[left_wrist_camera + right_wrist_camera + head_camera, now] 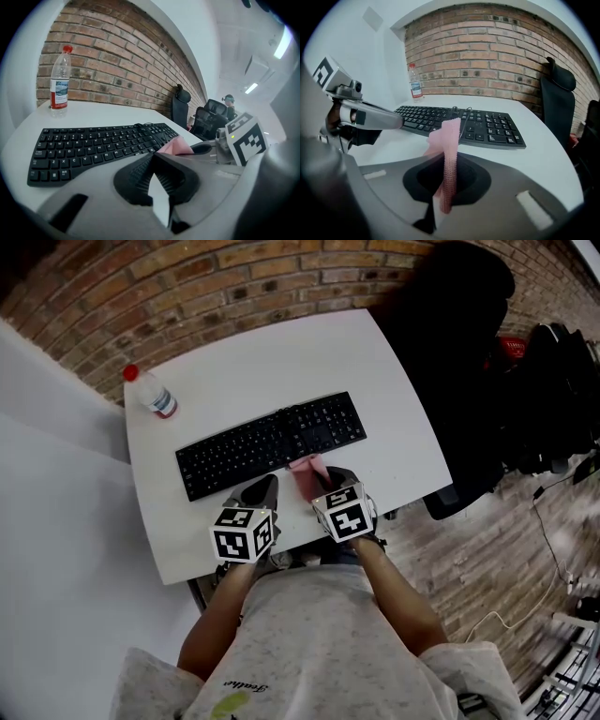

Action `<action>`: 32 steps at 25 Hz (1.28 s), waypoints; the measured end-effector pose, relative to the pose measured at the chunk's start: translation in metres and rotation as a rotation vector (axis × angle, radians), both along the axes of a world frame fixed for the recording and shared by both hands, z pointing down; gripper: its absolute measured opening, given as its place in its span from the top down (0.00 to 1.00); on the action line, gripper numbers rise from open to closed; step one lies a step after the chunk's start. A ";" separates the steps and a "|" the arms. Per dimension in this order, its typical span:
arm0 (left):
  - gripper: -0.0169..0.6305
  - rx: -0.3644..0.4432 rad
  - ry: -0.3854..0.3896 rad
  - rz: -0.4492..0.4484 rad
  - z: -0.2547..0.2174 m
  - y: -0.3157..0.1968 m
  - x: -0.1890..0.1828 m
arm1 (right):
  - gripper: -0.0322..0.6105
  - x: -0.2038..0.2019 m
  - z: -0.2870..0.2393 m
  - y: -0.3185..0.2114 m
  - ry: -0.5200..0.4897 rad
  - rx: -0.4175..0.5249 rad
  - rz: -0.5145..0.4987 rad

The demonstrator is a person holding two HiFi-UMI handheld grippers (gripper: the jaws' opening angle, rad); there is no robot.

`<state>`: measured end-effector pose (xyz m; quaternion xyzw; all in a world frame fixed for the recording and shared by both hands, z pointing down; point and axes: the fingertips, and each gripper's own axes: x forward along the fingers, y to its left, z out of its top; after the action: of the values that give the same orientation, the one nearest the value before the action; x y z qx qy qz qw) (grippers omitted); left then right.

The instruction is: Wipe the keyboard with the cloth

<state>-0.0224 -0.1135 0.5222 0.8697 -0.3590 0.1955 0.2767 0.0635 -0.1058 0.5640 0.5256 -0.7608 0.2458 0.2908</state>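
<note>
Right gripper view: right claw pinches the pink cloth upright, just near of the keyboard on the desk. Left claw is pressed together on nothing and is not touching the keyboard, so a hard swipe could shove the keyboard away. Only a narrow bunched strip sticks out, so the claw tips may hit keys, or the cloth may drag out of the pinch.

The keyboard is matt black plastic, lying on a smooth white table with a faint sheen. The pink cloth shows a fine ribbed, perhaps waffle-woven, texture. The brick wall is rough, and the bottle is clear glossy plastic.
</note>
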 end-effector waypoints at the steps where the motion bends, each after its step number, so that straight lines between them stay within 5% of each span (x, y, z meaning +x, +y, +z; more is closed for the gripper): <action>1: 0.99 0.002 0.000 0.003 -0.001 0.000 0.002 | 0.91 0.002 0.000 0.001 0.001 -0.001 0.000; 32: 0.99 0.017 -0.016 0.005 -0.006 -0.021 0.096 | 0.91 0.103 0.002 -0.015 0.009 0.000 -0.023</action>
<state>0.0734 -0.1348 0.5158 0.8713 -0.3607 0.2002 0.2658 0.1669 -0.1211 0.5660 0.5180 -0.7653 0.2401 0.2972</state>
